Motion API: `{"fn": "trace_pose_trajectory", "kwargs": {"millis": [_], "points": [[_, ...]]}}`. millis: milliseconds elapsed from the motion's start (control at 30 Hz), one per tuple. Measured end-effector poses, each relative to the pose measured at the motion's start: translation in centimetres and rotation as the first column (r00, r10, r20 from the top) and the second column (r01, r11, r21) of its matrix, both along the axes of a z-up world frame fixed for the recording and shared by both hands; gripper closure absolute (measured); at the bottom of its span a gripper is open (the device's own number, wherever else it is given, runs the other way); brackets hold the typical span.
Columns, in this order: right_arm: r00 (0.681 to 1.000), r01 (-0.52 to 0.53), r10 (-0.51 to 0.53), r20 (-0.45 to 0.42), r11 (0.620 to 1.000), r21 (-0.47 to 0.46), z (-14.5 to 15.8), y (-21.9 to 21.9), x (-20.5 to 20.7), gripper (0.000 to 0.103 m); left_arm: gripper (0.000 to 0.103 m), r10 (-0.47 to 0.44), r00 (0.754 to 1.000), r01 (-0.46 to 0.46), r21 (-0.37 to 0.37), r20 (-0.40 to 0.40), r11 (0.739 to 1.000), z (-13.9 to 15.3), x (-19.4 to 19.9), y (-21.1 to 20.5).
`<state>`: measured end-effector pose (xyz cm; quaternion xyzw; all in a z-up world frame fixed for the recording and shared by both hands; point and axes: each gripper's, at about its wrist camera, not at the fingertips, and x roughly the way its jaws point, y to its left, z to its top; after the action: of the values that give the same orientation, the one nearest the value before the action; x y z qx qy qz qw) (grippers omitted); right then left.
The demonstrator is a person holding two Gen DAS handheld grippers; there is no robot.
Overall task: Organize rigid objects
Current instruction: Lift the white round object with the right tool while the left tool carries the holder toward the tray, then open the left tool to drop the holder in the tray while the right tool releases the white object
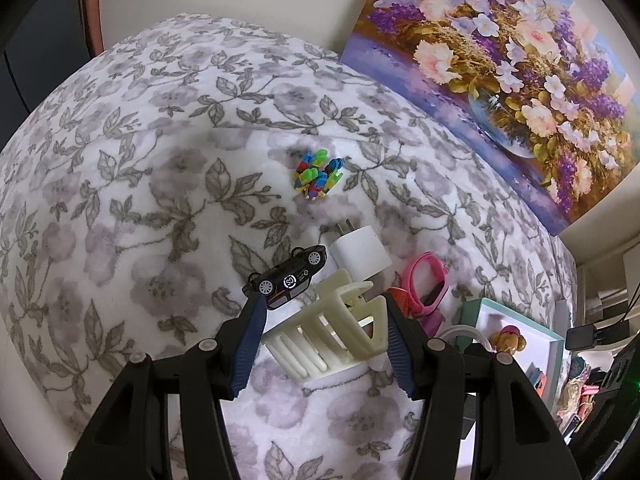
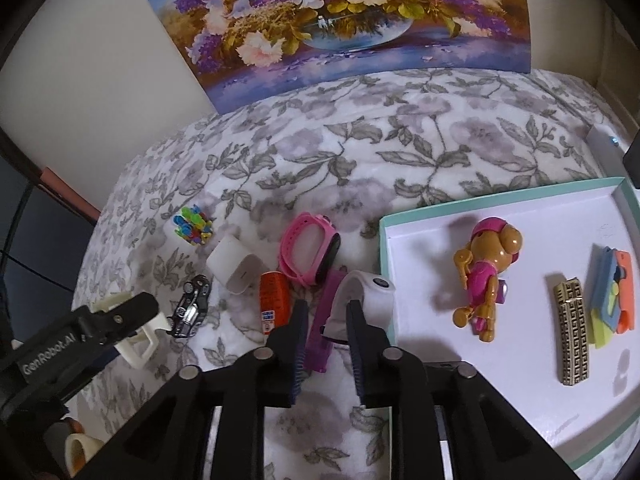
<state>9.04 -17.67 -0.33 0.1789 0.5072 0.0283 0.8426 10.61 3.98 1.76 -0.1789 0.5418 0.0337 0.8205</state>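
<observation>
**Sorting half done: claw clip in hand, the rest waiting on the bed**

Nearest the left camera, the left gripper (image 1: 320, 320) has its fingers closed on a cream claw hair clip (image 1: 332, 332), one blue pad against each side; the right view shows that clip held above the floral blanket (image 2: 360, 152). The right gripper (image 2: 327, 312) has its fingers only slightly apart over the blanket, with the end of a white strap (image 2: 372, 292) just ahead of them and a purple strip (image 2: 322, 320) lying beneath. Whether the pads press on the strap cannot be told from this angle; it looks more like a narrow gap than a grip.

Just beyond lie the unsorted things: a black toy car (image 1: 290, 276) on its side, a white charger plug (image 1: 362, 252), an orange tube (image 2: 272, 296), a pink watch (image 2: 310, 252) and, further out, a cluster of small coloured plastic pieces (image 1: 318, 176).

To the right sits the teal-rimmed tray (image 2: 384, 248), already holding a toy dog figure (image 2: 486, 272), a patterned gold barrette (image 2: 574, 332) and some coloured flat pieces (image 2: 612, 284). By my judgement three lots are put away and seven or so remain.

The tray's near corner is cut off by the picture edge, and the left gripper's body hides part of the clip in the right view. A flower painting (image 2: 340, 20) leans against the wall behind.
</observation>
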Motion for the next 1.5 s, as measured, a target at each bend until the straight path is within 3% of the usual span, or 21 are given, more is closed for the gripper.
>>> {"fn": "trace_pose_trajectory", "kwargs": {"millis": [67, 167, 300, 533, 567, 667, 733, 800, 967, 1267, 1500], "points": [[1.0, 0.006, -0.006, 0.005, 1.0, 0.018, 0.2, -0.2, 0.0, 0.069, 0.045, 0.0, 1.0, 0.0, 0.0, 0.0, 1.0, -0.1, 0.0, 0.0], [0.999, 0.021, -0.021, 0.025, 1.0, 0.0, 0.8, -0.4, -0.2, 0.051, 0.045, 0.002, 1.0, -0.002, -0.006, -0.002, 1.0, -0.1, 0.0, 0.0], [0.998, 0.047, -0.046, 0.037, 0.999, -0.02, 1.1, -1.0, -0.2, 0.05, 0.045, 0.005, 1.0, -0.005, -0.013, -0.006, 1.0, -0.2, 0.1, -0.1], [0.997, 0.071, -0.072, -0.023, 0.996, -0.046, -1.1, -1.5, 0.3, 0.05, 0.045, 0.002, 1.0, -0.002, -0.023, -0.018, 1.0, -0.6, 0.2, -0.2], [0.997, 0.069, -0.071, -0.03, 0.997, -0.047, -1.3, -1.5, 0.4, 0.051, 0.045, 0.002, 1.0, -0.003, -0.023, -0.021, 1.0, -0.7, 0.2, -0.2], [0.998, 0.056, -0.058, -0.038, 0.997, -0.059, -1.7, -1.1, 0.5, 0.069, 0.045, -0.001, 0.999, 0.0, -0.025, -0.033, 1.0, -1.1, 0.4, -0.3], [0.998, 0.052, -0.055, -0.042, 0.996, -0.068, -1.9, -0.9, 0.6, 0.072, 0.045, -0.005, 0.999, 0.004, -0.026, -0.04, 1.0, -1.4, 0.4, -0.5], [0.997, 0.057, -0.061, -0.047, 0.995, -0.081, -2.0, -0.9, 0.6, 0.082, 0.045, -0.007, 0.999, 0.005, -0.031, -0.044, 1.0, -1.5, 0.5, -0.6], [0.997, 0.067, -0.069, -0.029, 0.995, -0.069, -1.3, -1.2, 0.3, 0.085, 0.045, -0.012, 0.999, 0.011, -0.027, -0.036, 1.0, -1.1, 0.3, -0.8], [0.992, 0.1, -0.096, 0.083, 0.994, -0.042, 3.0, -2.6, -0.8, 0.085, 0.045, -0.036, 0.999, 0.037, -0.012, 0.017, 0.999, 0.9, -0.3, -2.1], [0.97, 0.225, -0.221, 0.098, 0.974, -0.034, 4.1, -8.0, -2.4, 0.085, 0.045, -0.153, 0.987, 0.153, 0.015, 0.052, 0.988, 2.0, -1.1, -7.3]]}}
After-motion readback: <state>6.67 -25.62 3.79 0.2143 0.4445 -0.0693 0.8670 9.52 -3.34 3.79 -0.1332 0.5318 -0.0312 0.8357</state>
